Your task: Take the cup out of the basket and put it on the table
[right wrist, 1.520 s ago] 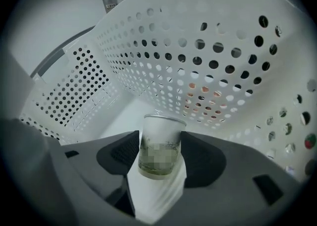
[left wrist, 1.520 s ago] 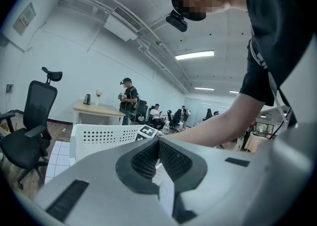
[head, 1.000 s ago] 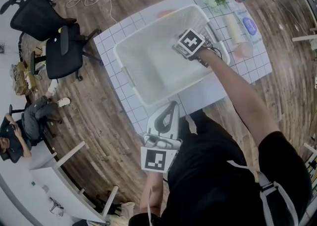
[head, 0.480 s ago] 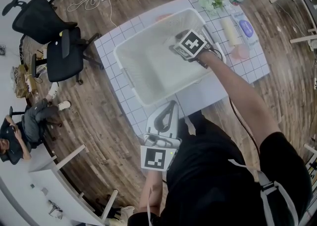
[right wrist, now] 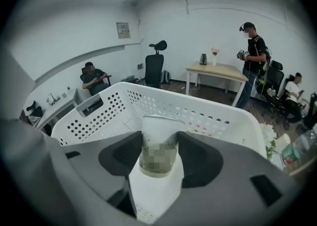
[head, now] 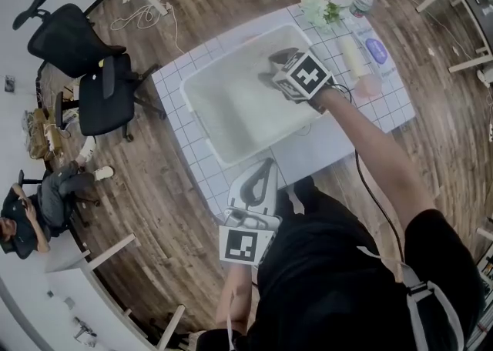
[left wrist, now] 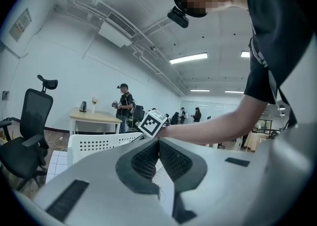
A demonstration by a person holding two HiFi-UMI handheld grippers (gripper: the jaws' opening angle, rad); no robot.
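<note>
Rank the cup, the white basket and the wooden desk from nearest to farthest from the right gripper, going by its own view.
1. cup: gripped between the jaws.
2. white basket: its far wall just behind the cup.
3. wooden desk: across the room, upper right.

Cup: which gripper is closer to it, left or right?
Right. The right gripper has the cup clamped between its jaws, over the white basket. The left gripper is back by the person's body, at the table's near edge, well away from the cup.
</note>
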